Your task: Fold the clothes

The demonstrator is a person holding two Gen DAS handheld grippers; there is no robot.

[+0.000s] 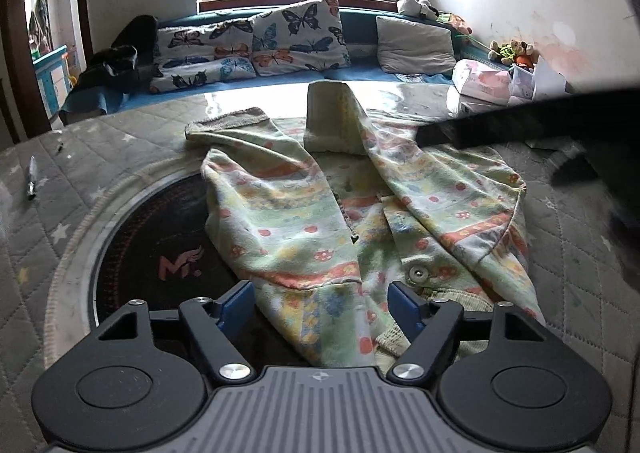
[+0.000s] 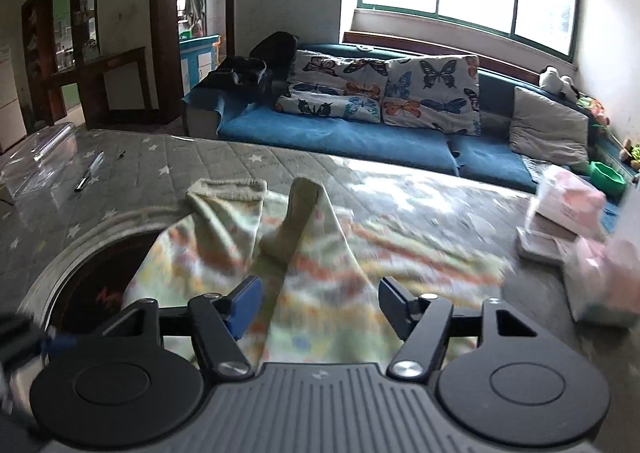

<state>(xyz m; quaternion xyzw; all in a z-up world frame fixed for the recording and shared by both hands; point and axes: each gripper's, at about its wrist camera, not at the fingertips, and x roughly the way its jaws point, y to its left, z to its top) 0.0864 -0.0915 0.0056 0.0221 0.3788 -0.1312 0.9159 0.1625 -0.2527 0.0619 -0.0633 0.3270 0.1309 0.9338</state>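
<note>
A small pale green and yellow flowered jacket (image 1: 320,213) lies crumpled on the quilted grey table cover (image 1: 100,141), with both sleeves thrown across its body and a snap button showing near the hem. My left gripper (image 1: 320,305) hovers over the near hem with its blue pads wide apart, the cloth beneath them and not pinched. In the right wrist view the same jacket (image 2: 320,253) is blurred, and my right gripper (image 2: 320,305) stands open above its near edge. A dark blurred shape (image 1: 520,125) crosses the right side of the left wrist view.
A round black inset with a pink logo (image 1: 160,245) lies partly under the jacket. A pen (image 2: 90,171) rests at the table's left. A pink tissue pack (image 2: 568,205) and small boxes crowd the right. A blue sofa (image 2: 340,133) with butterfly cushions runs behind.
</note>
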